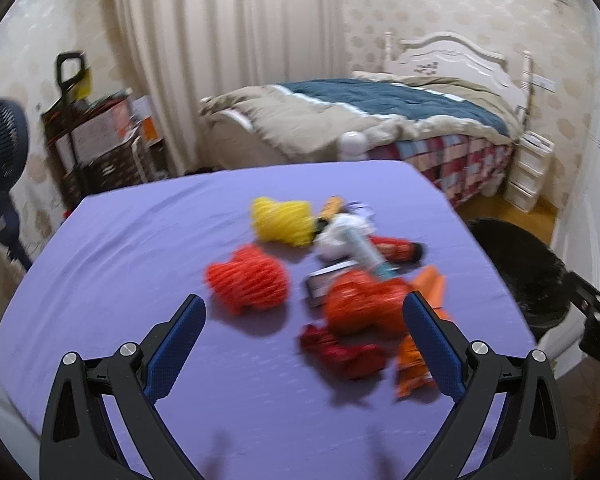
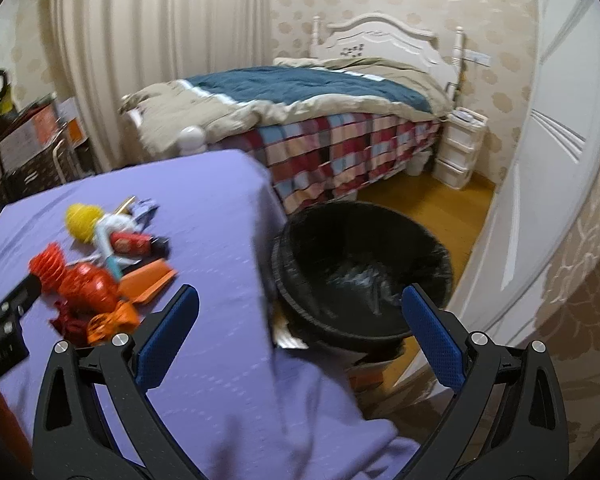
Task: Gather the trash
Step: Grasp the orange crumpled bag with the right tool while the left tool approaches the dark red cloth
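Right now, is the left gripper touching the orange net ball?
Apart. The left wrist view shows the open left gripper with the orange net ball ahead, and purple cloth visible between them.

Purple-covered table [image 1: 140, 240] near. Far right, bed [image 1: 380, 120] with teal and beige quilt, checked skirt, white headboard [image 2: 380, 36]. White drawer unit [image 2: 460, 148] just beside bed, far right. Cream curtain [image 1: 220, 40] far centre. Dark fan [image 1: 0, 140] left. Cluttered dark rack [image 1: 96, 140] far left. White door [image 2: 552, 140] right.
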The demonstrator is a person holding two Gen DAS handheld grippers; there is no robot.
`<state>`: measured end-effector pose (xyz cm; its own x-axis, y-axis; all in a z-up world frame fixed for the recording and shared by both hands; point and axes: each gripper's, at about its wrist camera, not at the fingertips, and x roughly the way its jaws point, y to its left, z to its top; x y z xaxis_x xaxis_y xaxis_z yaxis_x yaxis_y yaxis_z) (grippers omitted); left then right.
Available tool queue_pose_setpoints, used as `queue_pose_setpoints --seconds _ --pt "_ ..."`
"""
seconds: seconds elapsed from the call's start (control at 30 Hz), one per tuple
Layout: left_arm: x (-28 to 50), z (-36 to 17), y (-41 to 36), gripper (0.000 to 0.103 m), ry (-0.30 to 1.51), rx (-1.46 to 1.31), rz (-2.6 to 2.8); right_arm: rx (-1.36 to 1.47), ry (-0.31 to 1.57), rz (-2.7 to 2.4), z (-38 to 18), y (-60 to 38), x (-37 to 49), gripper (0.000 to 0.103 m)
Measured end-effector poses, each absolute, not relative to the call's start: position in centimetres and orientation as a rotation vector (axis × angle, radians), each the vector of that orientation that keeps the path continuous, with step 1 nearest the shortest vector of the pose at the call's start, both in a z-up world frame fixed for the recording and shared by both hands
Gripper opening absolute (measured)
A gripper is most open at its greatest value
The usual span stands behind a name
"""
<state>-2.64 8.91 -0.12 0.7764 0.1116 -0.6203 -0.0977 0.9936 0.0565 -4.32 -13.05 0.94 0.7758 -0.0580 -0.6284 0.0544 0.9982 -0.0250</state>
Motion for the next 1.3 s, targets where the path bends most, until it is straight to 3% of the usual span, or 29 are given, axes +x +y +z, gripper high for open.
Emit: queue_pose_setpoints --seconds 0.57,0.73,1.07,1.3 --pt "-3.0 -1.1 12.2 0.096 0.696 0.007 0.192 -0.099 0.751 0.152 0.4 -5.3 -4.9 0.097" --pt "-2.9 -1.6 12.7 0.096 0.711 0.001 0.202 -0.106 0.794 0.189 -0.5 -4.2 -4.4 0.08" --pt "-2.9 -2.3 13.9 0.096 0.734 -0.018 0.223 -0.125 0.841 0.239 -2.1 -2.0 -3.4 0.079" --pt "-3.3 -2.9 14.3 0.096 0.747 -0.025 0.22 -0.14 0.878 0.282 -3.4 -1.0 -3.2 0.051"
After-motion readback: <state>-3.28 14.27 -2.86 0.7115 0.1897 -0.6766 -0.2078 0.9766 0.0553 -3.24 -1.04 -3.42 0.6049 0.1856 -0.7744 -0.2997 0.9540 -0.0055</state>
